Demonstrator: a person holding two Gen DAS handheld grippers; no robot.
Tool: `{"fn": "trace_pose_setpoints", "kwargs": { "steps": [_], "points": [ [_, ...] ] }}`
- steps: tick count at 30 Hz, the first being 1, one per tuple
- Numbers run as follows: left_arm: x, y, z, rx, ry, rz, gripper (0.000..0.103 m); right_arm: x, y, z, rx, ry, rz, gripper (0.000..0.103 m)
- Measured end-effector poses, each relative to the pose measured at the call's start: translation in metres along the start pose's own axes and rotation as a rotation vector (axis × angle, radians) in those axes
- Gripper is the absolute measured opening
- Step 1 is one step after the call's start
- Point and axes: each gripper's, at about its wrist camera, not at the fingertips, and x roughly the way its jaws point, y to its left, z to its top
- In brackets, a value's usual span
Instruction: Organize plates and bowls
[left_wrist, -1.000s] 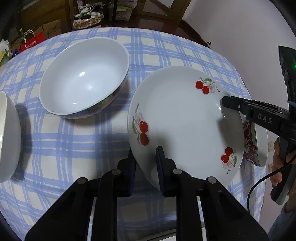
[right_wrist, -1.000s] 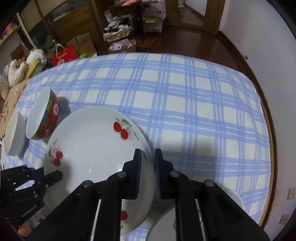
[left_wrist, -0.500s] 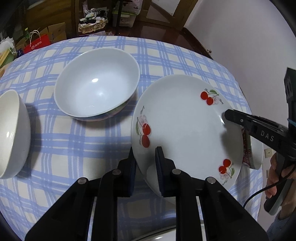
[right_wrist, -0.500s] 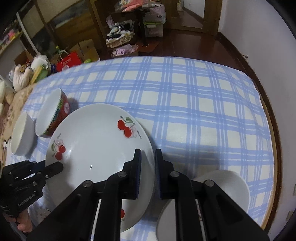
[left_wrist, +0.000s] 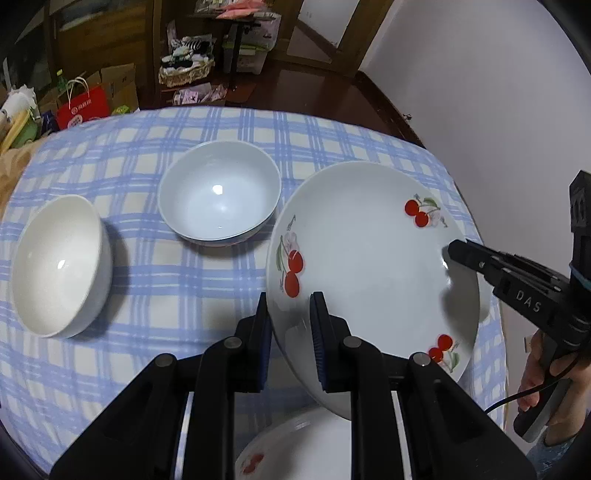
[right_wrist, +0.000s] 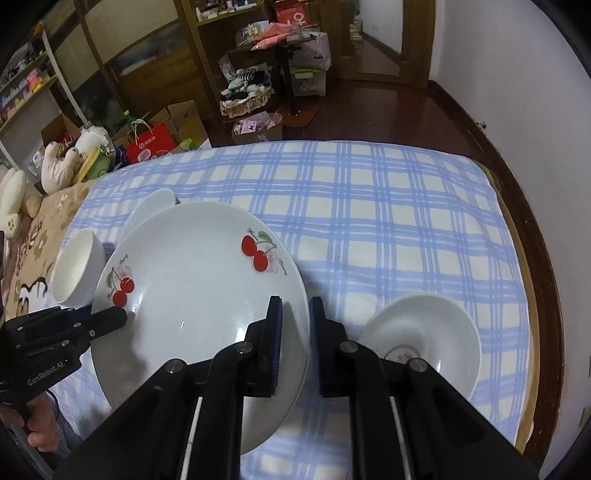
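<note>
Both left tool and right tool clamp white cherry-print ceramic plate; its underside hidden, second plate cut off below.

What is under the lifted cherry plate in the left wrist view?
Below the cherry plate, gripped at opposite rims by left gripper and right gripper, lies a second plate with a red print. Most of it is covered by the jaws and the held plate.
</note>
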Motion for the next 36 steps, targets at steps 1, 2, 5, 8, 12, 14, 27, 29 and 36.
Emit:
{"fn": "trace_pose_setpoints", "kwargs": {
  "steps": [1, 2, 5, 8, 12, 14, 27, 29, 36],
  "points": [
    [-0.007, 0.000, -0.002, 0.008, -0.003, -0.001, 0.019, -0.005, 0.001, -0.003, 0.006, -0.004, 0.004, 0.015],
    [-0.012, -0.001, -0.003, 0.011, -0.004, -0.002, 0.019, -0.009, 0.002, -0.005, 0.012, -0.003, 0.009, 0.015],
    [-0.028, -0.003, -0.008, 0.030, -0.009, -0.004, 0.019, -0.027, 0.008, -0.014, 0.024, -0.022, 0.019, 0.015],
    [-0.043, -0.003, -0.015, 0.031, -0.010, -0.013, 0.019, -0.046, 0.016, -0.020, 0.038, -0.050, 0.016, 0.015],
    [-0.064, -0.004, -0.027, 0.050, -0.019, -0.007, 0.019, -0.069, 0.027, -0.029, 0.030, -0.076, 0.002, 0.015],
    [-0.071, -0.004, -0.031, 0.056, -0.022, -0.011, 0.019, -0.080, 0.033, -0.034, 0.033, -0.081, -0.005, 0.015],
    [-0.130, 0.000, -0.064, 0.109, -0.066, -0.028, 0.019, -0.136, 0.067, -0.082, 0.049, -0.130, -0.046, 0.015],
    [-0.138, 0.002, -0.069, 0.114, -0.075, -0.032, 0.019, -0.144, 0.071, -0.089, 0.056, -0.145, -0.043, 0.015],
    [-0.154, 0.010, -0.092, 0.112, -0.103, -0.020, 0.019, -0.160, 0.087, -0.115, 0.060, -0.190, -0.037, 0.015]
  ]
}}
